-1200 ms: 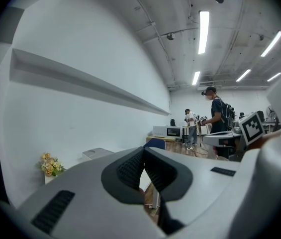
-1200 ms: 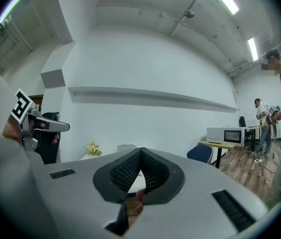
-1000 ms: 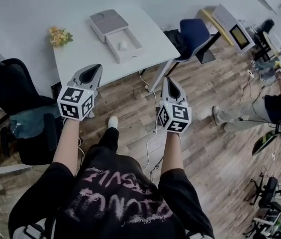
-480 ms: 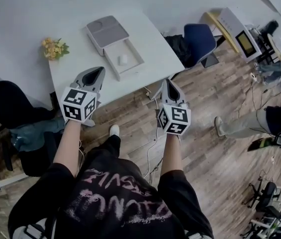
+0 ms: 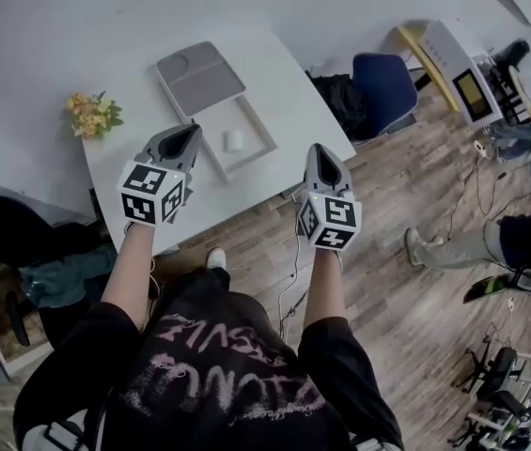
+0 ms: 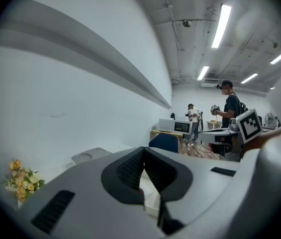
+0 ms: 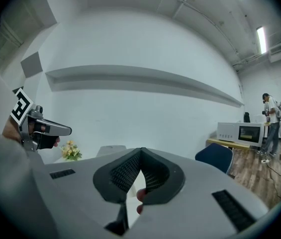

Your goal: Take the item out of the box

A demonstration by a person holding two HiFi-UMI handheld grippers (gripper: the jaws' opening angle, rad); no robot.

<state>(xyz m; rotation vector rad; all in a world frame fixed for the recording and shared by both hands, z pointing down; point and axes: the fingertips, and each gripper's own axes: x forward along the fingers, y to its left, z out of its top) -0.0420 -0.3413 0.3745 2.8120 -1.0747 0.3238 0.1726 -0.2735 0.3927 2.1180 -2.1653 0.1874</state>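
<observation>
On the white table lies an open white box: a shallow tray with a small white item in it, and the grey lid just behind. My left gripper hovers over the table's near edge, its tip just left of the tray, jaws shut and empty. My right gripper is off the table's front right corner, also shut and empty. In the left gripper view the jaws meet, with the tray partly seen beyond them. The right gripper view shows its pads closed.
A bunch of yellow flowers stands at the table's left. A blue chair and a bench with a microwave are to the right. Dark chairs are at the left. People stand on the wooden floor at right.
The person has stepped toward the table. Both grippers have come forward from over the floor to the table's near edge by the box. Both stay shut.
</observation>
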